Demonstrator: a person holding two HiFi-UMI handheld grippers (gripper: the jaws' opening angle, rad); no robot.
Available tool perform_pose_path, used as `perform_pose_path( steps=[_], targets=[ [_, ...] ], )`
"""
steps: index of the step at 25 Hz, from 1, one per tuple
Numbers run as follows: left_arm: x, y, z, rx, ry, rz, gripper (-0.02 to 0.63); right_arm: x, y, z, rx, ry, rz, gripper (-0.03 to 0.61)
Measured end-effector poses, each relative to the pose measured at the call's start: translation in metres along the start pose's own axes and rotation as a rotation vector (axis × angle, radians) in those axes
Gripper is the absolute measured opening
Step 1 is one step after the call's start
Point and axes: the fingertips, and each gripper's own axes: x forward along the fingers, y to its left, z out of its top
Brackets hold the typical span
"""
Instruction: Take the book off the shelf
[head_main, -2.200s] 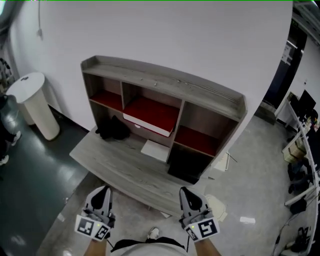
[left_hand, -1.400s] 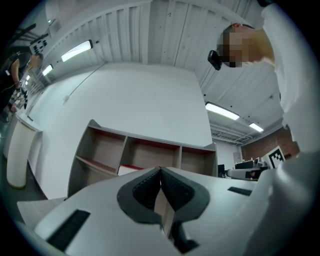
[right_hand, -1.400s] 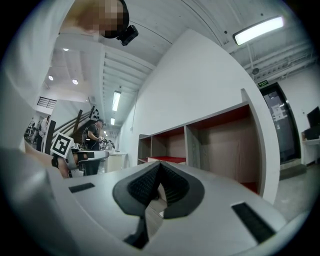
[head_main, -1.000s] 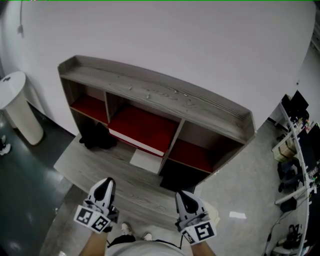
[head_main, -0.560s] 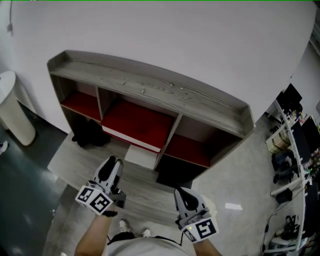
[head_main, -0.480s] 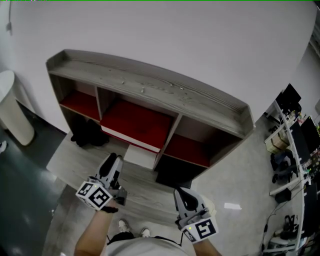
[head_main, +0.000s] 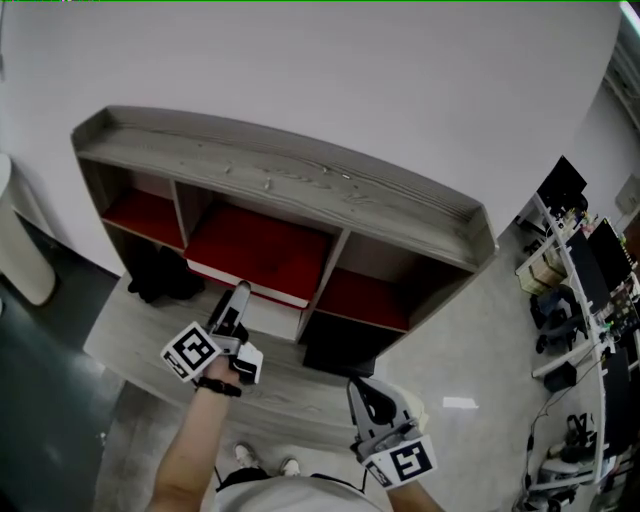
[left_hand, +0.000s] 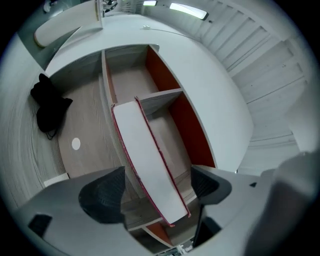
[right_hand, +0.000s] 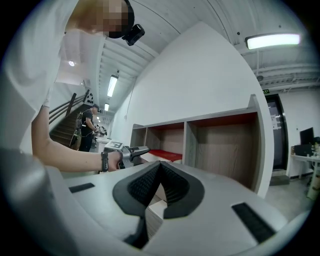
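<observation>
Book (left_hand: 150, 165), middle bay of shelf (head_main: 280, 180): long axis straight ahead of my left gripper (head_main: 238, 292), whose jaws have just been opening astride it, not gripping; right gripper (head_main: 366, 388) clenched, empty, farther off.

A grey wood-grain shelf unit (head_main: 300, 185) stood against a white wall before me. It had three open compartments with red floors above a desk board (head_main: 130, 340). In the middle compartment a red-covered book (head_main: 262, 250) lay flat, its white page edge jutting past the front. On the desk board lay a black bundle (head_main: 160, 282) at the left and a flat white piece (head_main: 283, 322) below the book.
</observation>
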Motion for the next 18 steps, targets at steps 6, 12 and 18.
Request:
perform_pose_path(
  steps=[6, 12, 18],
  targets=[
    [0.027, 0.0, 0.006, -0.047, -0.026, -0.063, 0.436, -0.004, -0.001, 0.0, -0.002, 0.007, -0.026, 0.023],
    [0.044, 0.003, 0.0, -0.062, -0.002, -0.088, 0.442, -0.01, -0.006, -0.001, -0.002, 0.013, -0.066, 0.023],
    [0.056, 0.004, -0.006, -0.085, -0.003, -0.139, 0.44, -0.022, -0.017, -0.007, -0.003, 0.013, -0.117, 0.023]
  ],
)
